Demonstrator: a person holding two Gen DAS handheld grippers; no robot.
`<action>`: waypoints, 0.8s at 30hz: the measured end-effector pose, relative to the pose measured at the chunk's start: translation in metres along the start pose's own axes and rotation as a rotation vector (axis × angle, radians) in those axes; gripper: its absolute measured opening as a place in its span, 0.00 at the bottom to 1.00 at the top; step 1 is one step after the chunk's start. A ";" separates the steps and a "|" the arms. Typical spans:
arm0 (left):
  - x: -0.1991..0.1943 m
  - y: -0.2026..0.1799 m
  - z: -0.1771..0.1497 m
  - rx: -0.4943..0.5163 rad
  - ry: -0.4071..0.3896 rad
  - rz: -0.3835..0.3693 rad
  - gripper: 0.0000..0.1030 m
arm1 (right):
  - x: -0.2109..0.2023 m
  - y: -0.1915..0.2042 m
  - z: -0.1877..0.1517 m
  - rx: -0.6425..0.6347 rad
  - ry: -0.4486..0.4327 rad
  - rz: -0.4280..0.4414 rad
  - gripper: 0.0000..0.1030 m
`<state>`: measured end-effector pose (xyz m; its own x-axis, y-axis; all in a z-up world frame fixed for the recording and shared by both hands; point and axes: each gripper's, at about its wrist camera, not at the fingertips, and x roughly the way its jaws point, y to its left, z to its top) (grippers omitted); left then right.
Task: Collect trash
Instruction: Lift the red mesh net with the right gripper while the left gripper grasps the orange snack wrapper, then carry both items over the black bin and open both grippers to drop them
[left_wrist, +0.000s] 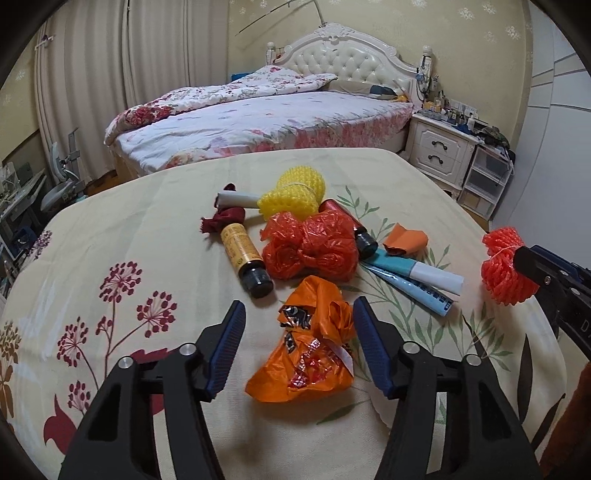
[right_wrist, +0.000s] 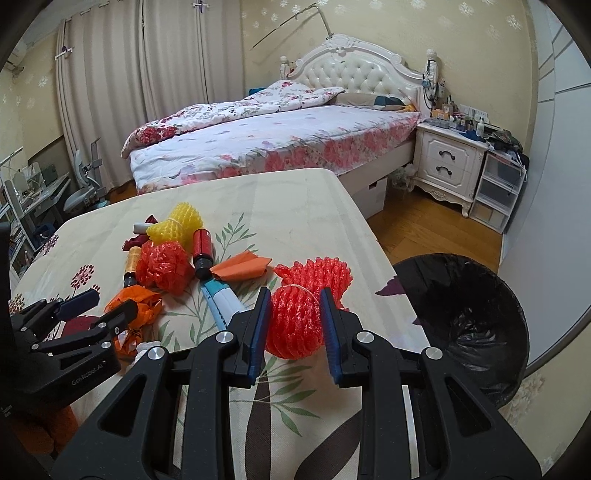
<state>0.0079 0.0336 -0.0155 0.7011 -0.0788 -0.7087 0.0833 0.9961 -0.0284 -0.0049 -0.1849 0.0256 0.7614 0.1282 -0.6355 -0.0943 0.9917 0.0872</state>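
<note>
My right gripper (right_wrist: 295, 317) is shut on a red foam net (right_wrist: 299, 317) and holds it just above the table's right edge; the net also shows in the left wrist view (left_wrist: 506, 266). My left gripper (left_wrist: 297, 332) is open, its jaws either side of a crumpled orange wrapper (left_wrist: 306, 354) on the table. Beyond lie a red plastic bag (left_wrist: 310, 247), a yellow foam net (left_wrist: 291, 192), two small brown bottles (left_wrist: 245, 258), blue-white tubes (left_wrist: 417, 277) and an orange paper scrap (left_wrist: 404, 240).
A bin lined with a black bag (right_wrist: 469, 314) stands on the floor right of the table. The floral tablecloth (left_wrist: 110, 229) covers the table. A bed (right_wrist: 280, 140) and a white nightstand (right_wrist: 447, 162) stand behind.
</note>
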 end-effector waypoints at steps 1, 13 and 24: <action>0.000 0.000 0.000 -0.003 0.001 -0.023 0.44 | 0.000 -0.001 0.000 0.002 0.001 0.001 0.26; -0.014 0.004 0.001 -0.035 -0.044 -0.078 0.19 | -0.005 -0.005 0.000 0.009 -0.017 -0.001 0.26; -0.035 -0.022 0.029 0.009 -0.135 -0.139 0.19 | -0.018 -0.030 0.007 0.033 -0.075 -0.053 0.26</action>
<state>0.0022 0.0129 0.0309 0.7711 -0.2212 -0.5970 0.1922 0.9748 -0.1129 -0.0115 -0.2170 0.0400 0.8105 0.0731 -0.5811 -0.0323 0.9962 0.0803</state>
